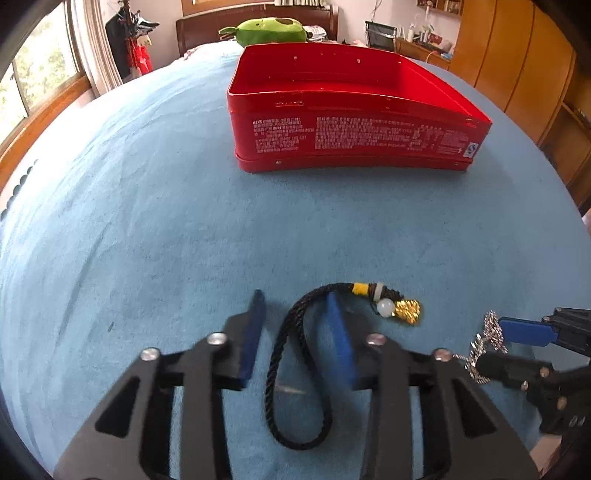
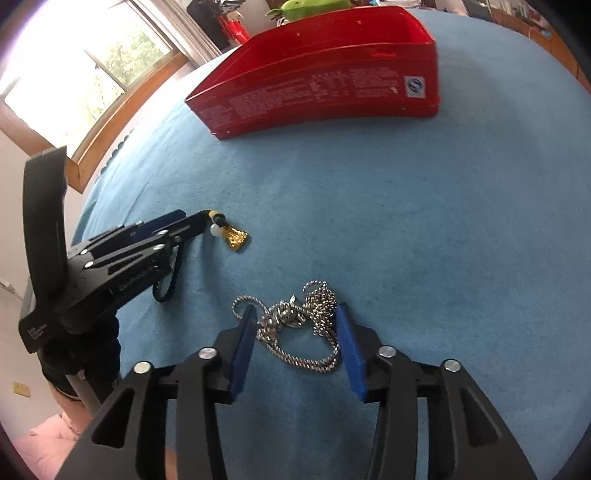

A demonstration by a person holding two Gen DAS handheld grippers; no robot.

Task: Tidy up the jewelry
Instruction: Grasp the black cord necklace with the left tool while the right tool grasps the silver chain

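A black cord necklace with a white bead and gold pendant lies on the blue bedspread. My left gripper is open, low over it, with the cord loop between its blue pads. A heap of silver chain lies further right. My right gripper is open, its pads either side of the chain. The open red tin box stands beyond, empty as far as I see; it also shows in the right wrist view. The left gripper and the pendant show there too.
A green plush toy lies behind the red box by the dark headboard. A window is at the left and wooden wardrobes at the right. The right gripper enters the left wrist view at the right edge.
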